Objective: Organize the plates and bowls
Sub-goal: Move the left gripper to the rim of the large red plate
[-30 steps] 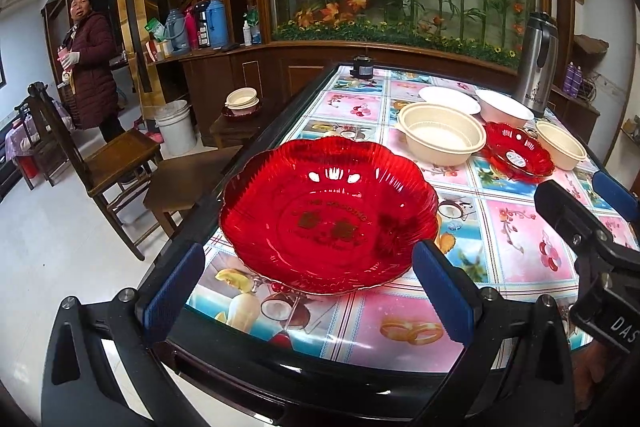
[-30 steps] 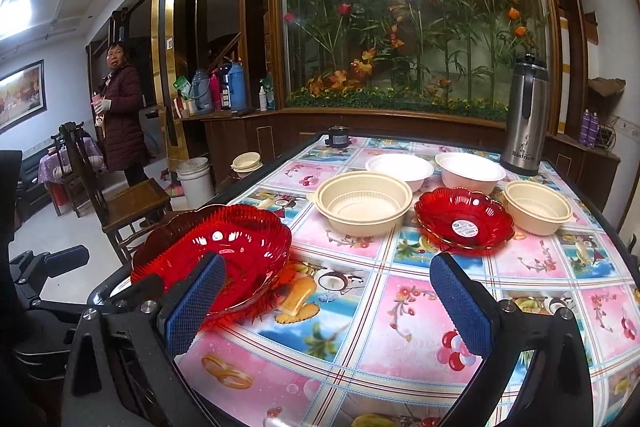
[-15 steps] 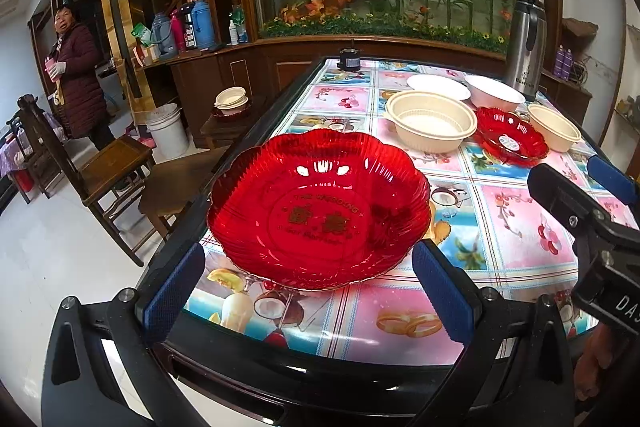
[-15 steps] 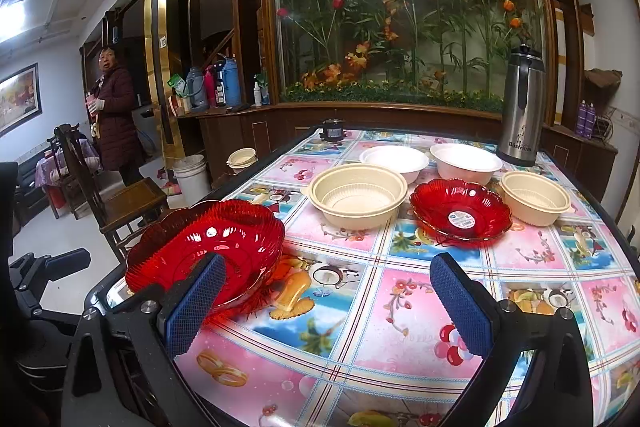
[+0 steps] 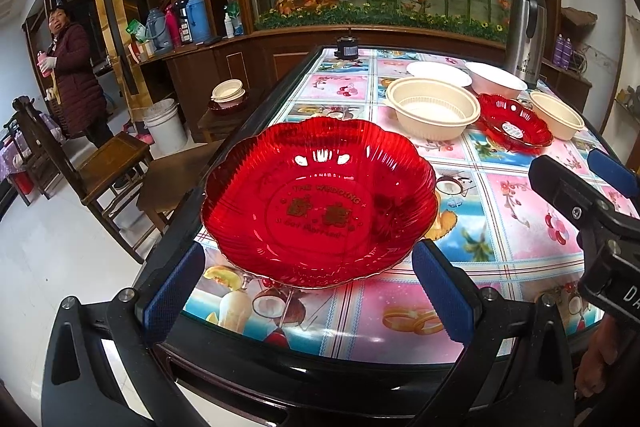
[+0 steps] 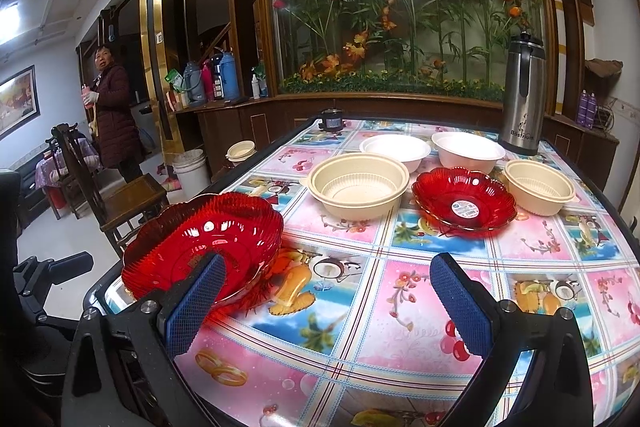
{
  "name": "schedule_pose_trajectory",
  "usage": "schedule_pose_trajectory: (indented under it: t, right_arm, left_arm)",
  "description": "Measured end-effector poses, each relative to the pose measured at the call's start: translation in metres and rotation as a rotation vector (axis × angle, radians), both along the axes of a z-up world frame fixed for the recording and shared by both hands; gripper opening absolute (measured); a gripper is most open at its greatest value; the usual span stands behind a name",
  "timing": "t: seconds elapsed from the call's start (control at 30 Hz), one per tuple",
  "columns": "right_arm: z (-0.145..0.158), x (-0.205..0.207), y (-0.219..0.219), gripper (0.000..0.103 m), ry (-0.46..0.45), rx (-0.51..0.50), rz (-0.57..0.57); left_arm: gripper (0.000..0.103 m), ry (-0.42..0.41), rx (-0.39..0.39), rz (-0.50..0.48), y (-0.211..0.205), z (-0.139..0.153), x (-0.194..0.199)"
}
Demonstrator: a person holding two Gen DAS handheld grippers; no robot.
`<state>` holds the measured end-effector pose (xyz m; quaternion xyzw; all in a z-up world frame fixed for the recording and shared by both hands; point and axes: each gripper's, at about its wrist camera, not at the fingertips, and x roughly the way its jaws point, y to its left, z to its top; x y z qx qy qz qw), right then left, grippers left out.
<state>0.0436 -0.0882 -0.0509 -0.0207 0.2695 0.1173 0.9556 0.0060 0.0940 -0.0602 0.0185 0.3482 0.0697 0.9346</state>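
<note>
Large red plate [image 5: 318, 203] empty near bench [image 5: 500, 267] corner, framed by wide-spread left fingers [image 5: 176, 293]; right fingers [image 6: 460, 307] spread wide too, cream bowl [image 6: 358, 185] and small red dish [image 6: 464, 203] beyond, empty

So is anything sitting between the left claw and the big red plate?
Nothing visible. The left claw is open, with the big red plate straight ahead near the table edge; the bowls sit farther back.
</note>
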Motion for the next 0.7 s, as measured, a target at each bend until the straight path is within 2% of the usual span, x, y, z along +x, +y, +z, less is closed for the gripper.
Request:
schedule_pose_trajectory:
  t: [0.37, 0.7]
  right_arm:
    - [-0.006, 0.005, 0.000, 0.103, 0.018, -0.001, -0.013]
    - [-0.001, 0.009, -0.028, 0.103, -0.021, -0.013, -0.127]
  left_arm:
    - [0.103, 0.025, 0.004, -0.045, -0.007, -0.008, 0.007]
    - [0.103, 0.065, -0.036, -0.232, -0.038, -0.013, 0.015]
